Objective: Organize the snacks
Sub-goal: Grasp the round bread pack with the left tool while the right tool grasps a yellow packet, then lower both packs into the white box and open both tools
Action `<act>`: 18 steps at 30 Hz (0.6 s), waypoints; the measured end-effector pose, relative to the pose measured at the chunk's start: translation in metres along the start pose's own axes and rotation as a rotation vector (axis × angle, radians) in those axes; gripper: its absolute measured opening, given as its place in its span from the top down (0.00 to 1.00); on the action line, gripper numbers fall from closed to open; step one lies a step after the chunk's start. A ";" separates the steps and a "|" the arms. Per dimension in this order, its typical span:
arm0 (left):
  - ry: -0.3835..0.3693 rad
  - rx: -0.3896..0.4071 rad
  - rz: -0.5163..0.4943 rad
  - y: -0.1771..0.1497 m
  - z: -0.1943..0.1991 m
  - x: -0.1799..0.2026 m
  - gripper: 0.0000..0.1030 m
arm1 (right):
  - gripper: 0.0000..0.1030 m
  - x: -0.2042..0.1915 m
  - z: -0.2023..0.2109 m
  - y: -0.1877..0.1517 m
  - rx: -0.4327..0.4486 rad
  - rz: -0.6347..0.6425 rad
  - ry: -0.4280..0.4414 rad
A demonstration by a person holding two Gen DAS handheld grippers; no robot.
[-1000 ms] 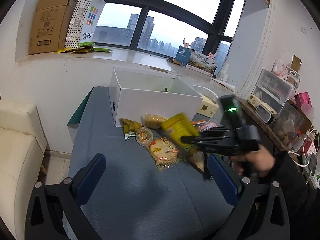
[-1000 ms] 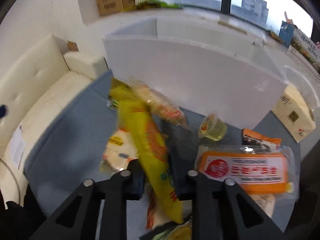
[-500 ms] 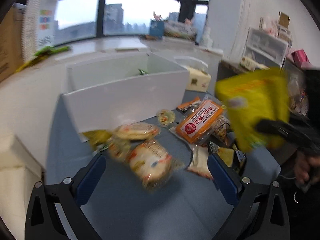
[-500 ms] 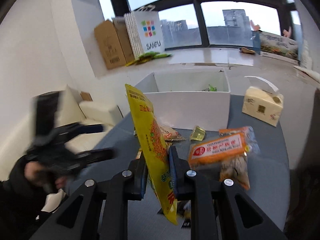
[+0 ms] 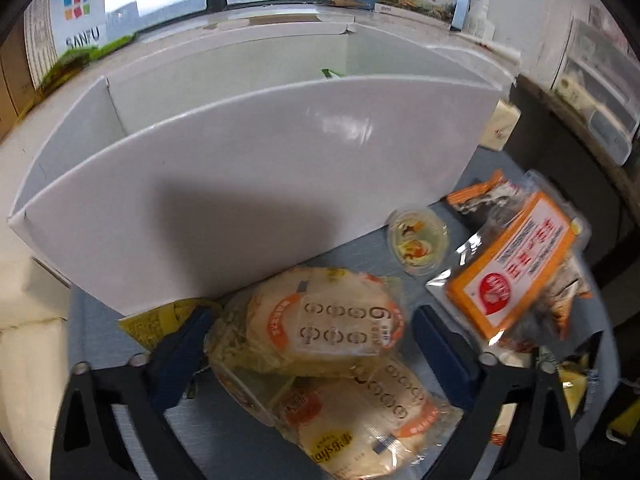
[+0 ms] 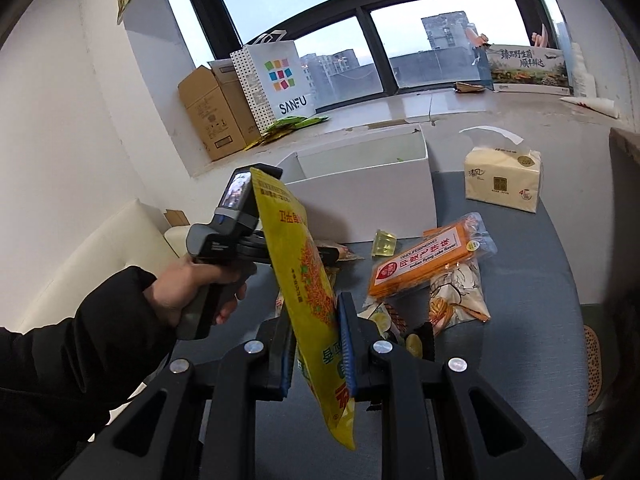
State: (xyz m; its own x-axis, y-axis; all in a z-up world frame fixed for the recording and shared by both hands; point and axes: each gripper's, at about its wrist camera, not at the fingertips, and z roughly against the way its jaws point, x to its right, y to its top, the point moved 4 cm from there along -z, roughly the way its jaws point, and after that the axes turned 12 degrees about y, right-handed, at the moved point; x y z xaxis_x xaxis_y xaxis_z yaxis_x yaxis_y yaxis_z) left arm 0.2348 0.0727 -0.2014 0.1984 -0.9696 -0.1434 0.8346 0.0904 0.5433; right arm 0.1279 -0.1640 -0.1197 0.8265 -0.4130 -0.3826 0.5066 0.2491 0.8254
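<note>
- Right gripper (image 6: 314,344) is clenched on a yellow snack bag (image 6: 308,292), held upright.
- Left gripper (image 5: 310,344), angled down, jaws just closing, straddles a pastry pack (image 5: 320,320) without pressing.

The left gripper (image 5: 308,344) has dropped toward the round cake packet (image 5: 320,320), its jaws closing around it; the right gripper (image 6: 314,344) has lifted the yellow bag (image 6: 300,276).
</note>
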 end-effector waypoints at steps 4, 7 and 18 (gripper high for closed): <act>-0.046 0.009 0.024 -0.002 0.001 -0.003 0.24 | 0.80 -0.005 -0.004 -0.001 -0.007 0.011 0.007; -0.099 0.063 0.086 -0.007 0.017 -0.016 0.24 | 0.80 -0.007 -0.004 -0.003 -0.012 0.014 0.015; -0.183 0.419 0.146 -0.033 0.169 -0.040 0.24 | 0.80 -0.005 -0.015 0.011 0.009 -0.012 0.005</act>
State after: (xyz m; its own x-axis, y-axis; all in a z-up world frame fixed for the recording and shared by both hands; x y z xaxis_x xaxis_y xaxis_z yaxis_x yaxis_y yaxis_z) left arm 0.1124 0.0699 -0.0738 0.1729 -0.9811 0.0870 0.5185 0.1658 0.8389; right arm 0.1332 -0.1467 -0.1152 0.8218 -0.4113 -0.3944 0.5139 0.2359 0.8248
